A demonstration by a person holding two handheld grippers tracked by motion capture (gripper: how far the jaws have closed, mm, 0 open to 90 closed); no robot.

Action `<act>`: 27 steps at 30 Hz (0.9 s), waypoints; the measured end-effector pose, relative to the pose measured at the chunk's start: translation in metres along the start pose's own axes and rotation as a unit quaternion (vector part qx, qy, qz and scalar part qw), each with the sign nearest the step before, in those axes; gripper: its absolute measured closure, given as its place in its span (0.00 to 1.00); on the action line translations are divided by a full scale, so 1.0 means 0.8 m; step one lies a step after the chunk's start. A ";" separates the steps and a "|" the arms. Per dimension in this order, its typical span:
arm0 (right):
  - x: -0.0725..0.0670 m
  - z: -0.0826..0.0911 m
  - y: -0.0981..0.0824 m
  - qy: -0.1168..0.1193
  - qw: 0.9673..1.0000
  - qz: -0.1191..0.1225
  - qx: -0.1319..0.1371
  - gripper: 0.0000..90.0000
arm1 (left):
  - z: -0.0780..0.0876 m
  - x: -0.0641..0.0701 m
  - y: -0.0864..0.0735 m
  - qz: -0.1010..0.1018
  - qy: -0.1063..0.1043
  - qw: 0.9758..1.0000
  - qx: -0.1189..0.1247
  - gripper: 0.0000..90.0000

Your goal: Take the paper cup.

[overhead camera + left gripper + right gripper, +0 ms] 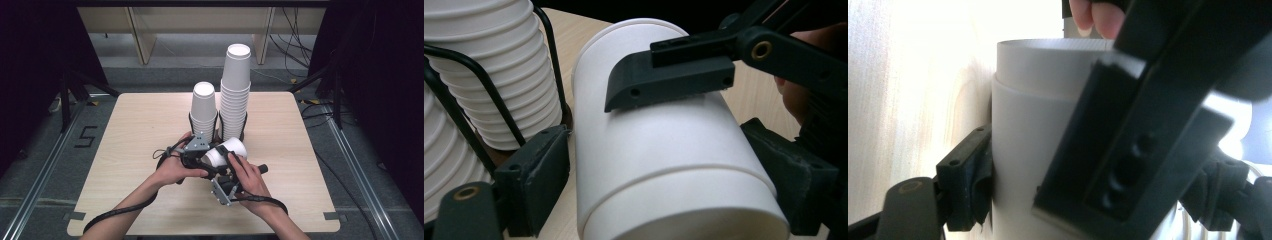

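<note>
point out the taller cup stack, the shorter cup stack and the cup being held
taller cup stack (235,95), high view, middle of its ribbed side
shorter cup stack (204,107), high view, side of the top cup
held cup (659,150), left gripper view, bare side wall between the jaws

White paper cups (227,151) (664,165) (1040,130), nested so that a step shows where one sits inside the other, lie tipped on their side just above the wooden table at centre, closed base toward 1 o'clock. At 12 o'clock from them stand two upright stacks of inverted white cups, each in a black wire holder: the short stack (204,112) at 11 o'clock, the tall stack (235,92) (499,75) just beside it at 1 o'clock, ribbed by overlapping rims.
</note>
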State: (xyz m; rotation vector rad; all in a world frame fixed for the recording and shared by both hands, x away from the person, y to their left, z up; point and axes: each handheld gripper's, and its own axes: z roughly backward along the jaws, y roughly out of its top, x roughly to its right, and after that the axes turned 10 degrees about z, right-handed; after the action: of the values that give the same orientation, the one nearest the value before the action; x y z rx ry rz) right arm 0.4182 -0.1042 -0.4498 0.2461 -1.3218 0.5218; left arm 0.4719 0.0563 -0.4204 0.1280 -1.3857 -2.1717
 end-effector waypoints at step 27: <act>0.002 -0.002 0.000 -0.003 1.000 0.017 0.004 0.22 | 0.002 -0.002 0.002 -0.003 -0.006 1.000 -0.002 0.22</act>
State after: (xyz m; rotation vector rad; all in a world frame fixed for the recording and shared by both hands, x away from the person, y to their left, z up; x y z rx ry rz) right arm 0.4200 -0.1032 -0.4489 0.2320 -1.3310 0.5566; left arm 0.4738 0.0578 -0.4184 0.1175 -1.3881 -2.1830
